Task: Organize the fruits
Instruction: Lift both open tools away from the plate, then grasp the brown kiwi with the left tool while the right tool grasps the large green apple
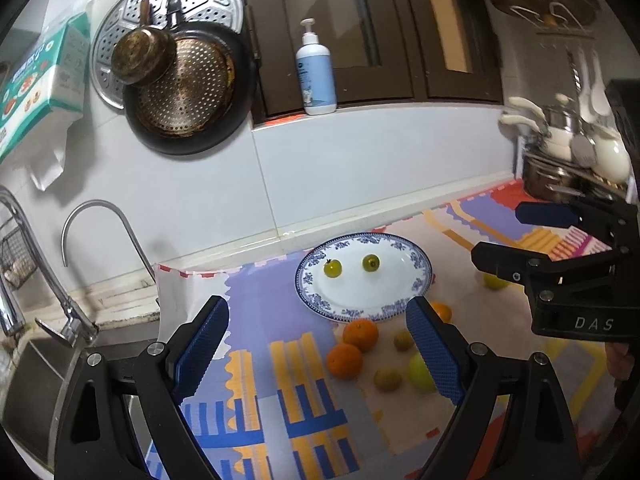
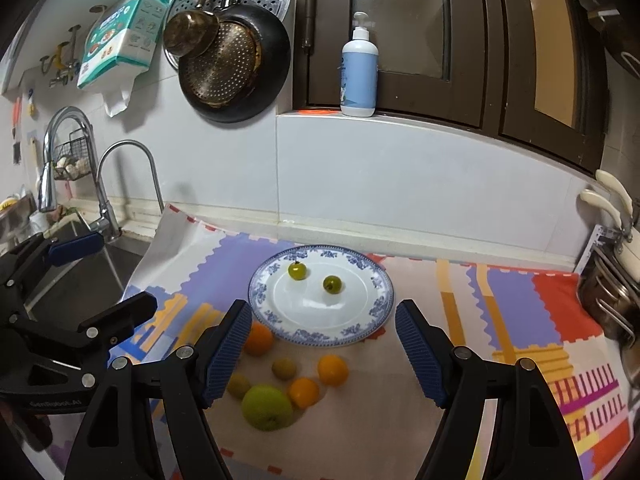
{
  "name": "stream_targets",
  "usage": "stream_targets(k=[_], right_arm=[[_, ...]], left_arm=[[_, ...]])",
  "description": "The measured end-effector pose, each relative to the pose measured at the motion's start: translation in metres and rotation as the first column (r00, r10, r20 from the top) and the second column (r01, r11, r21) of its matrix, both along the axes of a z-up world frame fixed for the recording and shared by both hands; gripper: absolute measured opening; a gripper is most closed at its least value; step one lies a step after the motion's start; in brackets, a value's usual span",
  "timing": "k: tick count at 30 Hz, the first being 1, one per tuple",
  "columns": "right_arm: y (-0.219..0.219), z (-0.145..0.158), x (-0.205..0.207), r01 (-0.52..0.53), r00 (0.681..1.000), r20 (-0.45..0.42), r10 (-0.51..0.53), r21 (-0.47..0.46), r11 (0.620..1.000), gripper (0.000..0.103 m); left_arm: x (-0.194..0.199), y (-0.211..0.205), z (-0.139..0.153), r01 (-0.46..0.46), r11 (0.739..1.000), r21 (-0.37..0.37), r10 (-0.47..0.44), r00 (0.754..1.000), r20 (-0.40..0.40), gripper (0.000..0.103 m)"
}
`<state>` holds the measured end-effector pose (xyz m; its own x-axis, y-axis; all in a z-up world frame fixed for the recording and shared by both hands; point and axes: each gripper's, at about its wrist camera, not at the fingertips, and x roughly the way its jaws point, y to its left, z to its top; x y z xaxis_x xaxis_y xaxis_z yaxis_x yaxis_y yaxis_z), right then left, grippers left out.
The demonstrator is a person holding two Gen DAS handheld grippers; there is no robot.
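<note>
Two small green fruits [image 2: 297, 271] [image 2: 332, 283] sit apart on the blue-rimmed white plate [image 2: 320, 334]. Just in front of it, loose on the mat: three oranges [image 2: 258, 338] [image 2: 332, 369] [image 2: 304, 392], a big green apple [image 2: 267, 406], and two brownish little ones [image 2: 284, 369] [image 2: 239, 385], maybe kiwis.

Two small green round fruits [image 2: 297, 271] on one blue-rimmed white china plate [image 2: 280, 312]; three oranges [image 2: 332, 369], one large green apple [image 2: 267, 406], two small brownish-green fruits [image 2: 284, 369] at its six o'clock

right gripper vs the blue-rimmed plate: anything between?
Right wrist view: bare patterned mat between the open right gripper and the blue-and-white porcelain plate.
</note>
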<state>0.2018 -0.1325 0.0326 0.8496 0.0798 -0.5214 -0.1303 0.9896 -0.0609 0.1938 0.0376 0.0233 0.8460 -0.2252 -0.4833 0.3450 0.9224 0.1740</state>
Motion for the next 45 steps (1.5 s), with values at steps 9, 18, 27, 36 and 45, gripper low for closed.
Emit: stream_targets(k=[9, 18, 27, 36, 45], right_arm=[[0.023, -0.023, -0.020, -0.002, 0.999, -0.045, 0.000, -0.043, 0.999, 0.075], [0.039, -0.054, -0.021, 0.001, 0.991, -0.130, -0.012, -0.081, 0.997, 0.075], [0.044, -0.084, -0.008, 0.010, 0.976, -0.217, -0.028, -0.083, 0.997, 0.075], [0.050, -0.106, 0.003, -0.006, 0.962, -0.272, -0.030, -0.131, 0.991, 0.073], [0.055, -0.119, 0.011, -0.026, 0.955, -0.295, -0.024, -0.164, 0.986, 0.067]], left_arm=[[-0.011, 0.010, -0.019, 0.127, 0.989, 0.072, -0.129, 0.991, 0.025, 0.091], [-0.001, 0.011, -0.045, 0.297, 0.945, 0.139, -0.297, 0.955, -0.016, 0.085], [0.010, -0.003, -0.072, 0.481, 0.848, 0.221, -0.481, 0.875, -0.058, 0.069], [0.029, -0.017, -0.100, 0.624, 0.728, 0.285, -0.612, 0.779, -0.141, 0.052], [0.033, -0.033, -0.117, 0.720, 0.596, 0.355, -0.707, 0.681, -0.193, 0.044]])
